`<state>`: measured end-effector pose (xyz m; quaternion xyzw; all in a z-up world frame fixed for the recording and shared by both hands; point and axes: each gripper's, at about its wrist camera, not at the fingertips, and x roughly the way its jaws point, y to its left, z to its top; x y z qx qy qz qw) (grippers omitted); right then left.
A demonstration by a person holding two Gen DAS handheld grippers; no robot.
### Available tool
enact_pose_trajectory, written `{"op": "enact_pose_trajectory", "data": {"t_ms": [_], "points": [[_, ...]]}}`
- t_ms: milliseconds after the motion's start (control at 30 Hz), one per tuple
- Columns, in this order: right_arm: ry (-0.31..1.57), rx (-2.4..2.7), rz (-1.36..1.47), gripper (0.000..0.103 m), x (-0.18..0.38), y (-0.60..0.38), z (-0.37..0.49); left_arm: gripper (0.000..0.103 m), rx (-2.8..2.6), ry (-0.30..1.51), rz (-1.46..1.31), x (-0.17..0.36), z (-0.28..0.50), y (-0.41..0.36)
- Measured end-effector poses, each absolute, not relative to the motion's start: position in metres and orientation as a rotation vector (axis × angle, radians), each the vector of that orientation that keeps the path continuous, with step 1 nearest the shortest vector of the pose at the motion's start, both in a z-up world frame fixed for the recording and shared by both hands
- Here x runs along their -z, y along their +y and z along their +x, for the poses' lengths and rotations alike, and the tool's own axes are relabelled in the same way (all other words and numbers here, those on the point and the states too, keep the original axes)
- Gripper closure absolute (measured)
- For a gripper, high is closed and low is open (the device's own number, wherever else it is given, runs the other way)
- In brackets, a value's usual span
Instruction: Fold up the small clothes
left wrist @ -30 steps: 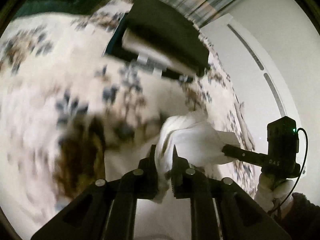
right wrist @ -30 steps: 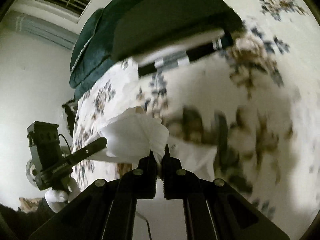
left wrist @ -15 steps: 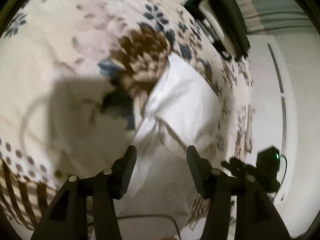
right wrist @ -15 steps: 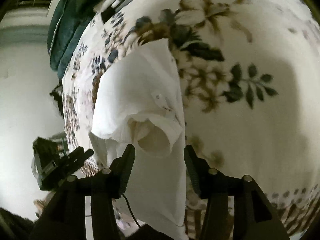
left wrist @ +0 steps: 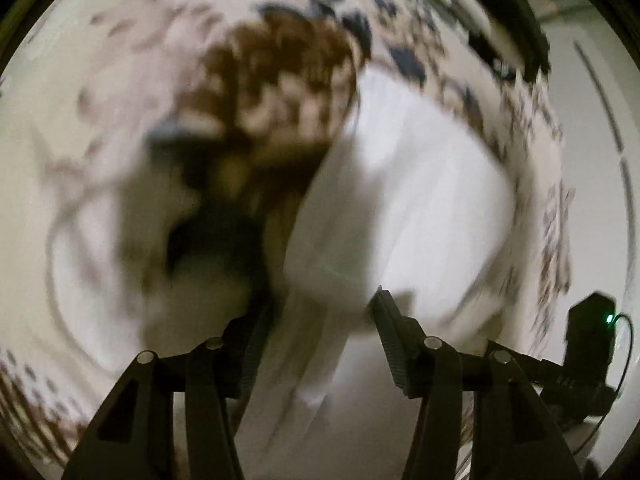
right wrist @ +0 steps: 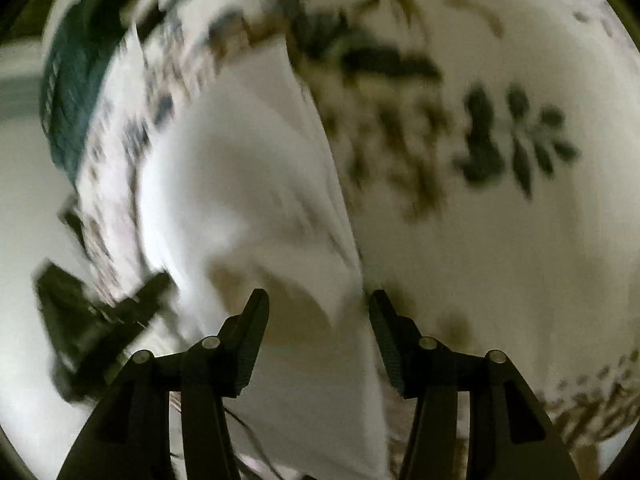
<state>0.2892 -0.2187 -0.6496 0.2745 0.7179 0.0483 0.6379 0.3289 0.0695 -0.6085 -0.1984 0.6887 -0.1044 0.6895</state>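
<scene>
Both claws spread wide, nothing gripped, white garment down on the bed.

Your left gripper point(left wrist: 320, 320) has its jaws fully apart with the white garment point(left wrist: 404, 200) lying between and ahead of them, no fabric pinched. Your right gripper point(right wrist: 318, 312) is likewise wide apart, garment point(right wrist: 248, 184) under and ahead of it, one folded edge curling up near the left finger (both views heavily motion-blurred, so fold details are unreadable). The garment rests flat on the floral bedspread point(right wrist: 500, 220). A dark teal cushion point(right wrist: 72, 92) sits at the far edge of the bed. In the left view, your right gripper shows at the lower right.
</scene>
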Motion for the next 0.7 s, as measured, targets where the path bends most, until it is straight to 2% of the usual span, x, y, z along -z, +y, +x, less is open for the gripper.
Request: {"op": "enact_pose_trajectory", "data": {"t_ms": [100,233,333,467,600,700], "points": [[1.655,-0.069,0.516,0.048,0.636,-0.215,0.275,0.053,0.221,1.562,-0.392,0.601,0.312,0.069],[1.458,-0.094,0.579,0.048,0.587,-0.217,0.300,0.053,0.216,1.496,-0.433,0.575,0.315,0.072],[1.411,-0.130,0.595,0.048,0.588,-0.202,0.336,0.053,0.210,1.443,-0.481,0.566,0.331,0.071],[1.468,-0.093,0.383,0.051,0.614,-0.166,0.355,0.053,0.168,1.415,-0.398,0.578,0.349,0.060],[1.557,-0.110,0.256,0.052,0.633,-0.150,0.316,0.053,0.139,1.501,-0.422,0.608,0.335,0.054],[1.609,-0.119,0.240,0.052,0.638,-0.152,0.286,0.053,0.159,1.509,-0.341,0.608,0.318,0.049]]}}
